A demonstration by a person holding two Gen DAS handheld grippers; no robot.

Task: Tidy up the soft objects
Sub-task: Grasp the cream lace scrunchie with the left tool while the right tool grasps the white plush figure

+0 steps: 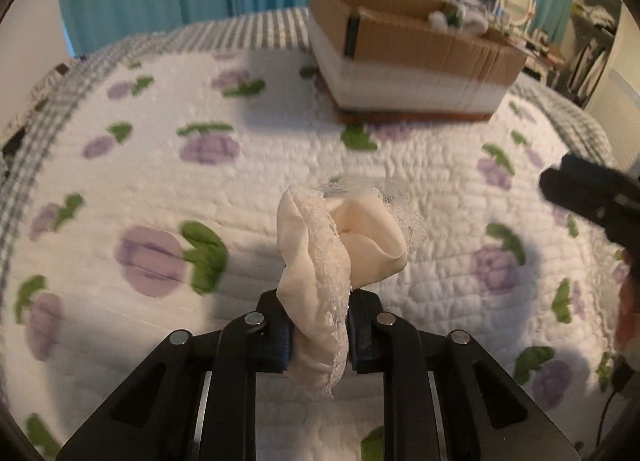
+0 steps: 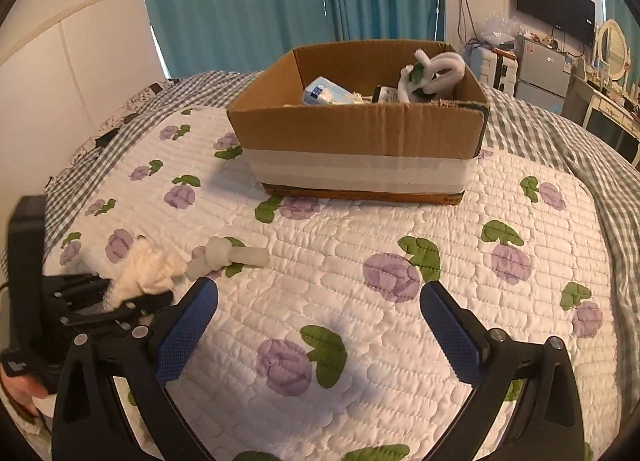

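**Cream scrunchie in the left gripper, box waiting at the far end of the quilt**

The floral quilt (image 2: 360,245) covers most of the bed, white with purple flowers and green leaves, and a gray checked blanket (image 2: 560,133) frames it on the far and right sides. On the far part of the quilt stands the cardboard box (image 2: 352,129), open-topped, with a white taped band round its lower wall. Inside it lie a white plush toy (image 2: 434,75) and a blue-and-white packet (image 2: 326,95).

The right gripper (image 2: 318,325) hovers low over the near quilt with its blue-padded jaws spread wide and nothing between them. The left gripper (image 1: 318,335) is clamped on a cream scrunchie (image 1: 332,257) with a lace edge, held up off the quilt at the near left. A small white soft object (image 2: 230,255), its kind unclear, lies on the quilt just beyond the scrunchie.

The grip takes only the scrunchie's lower fold, so the loose lace could probably slip free on a quick swing, or catch on the box's near rim if carried in too low. Between the grippers and the box the quilt is open and unobstructed. The box interior looks roomiest at its left side, away from the plush toy.
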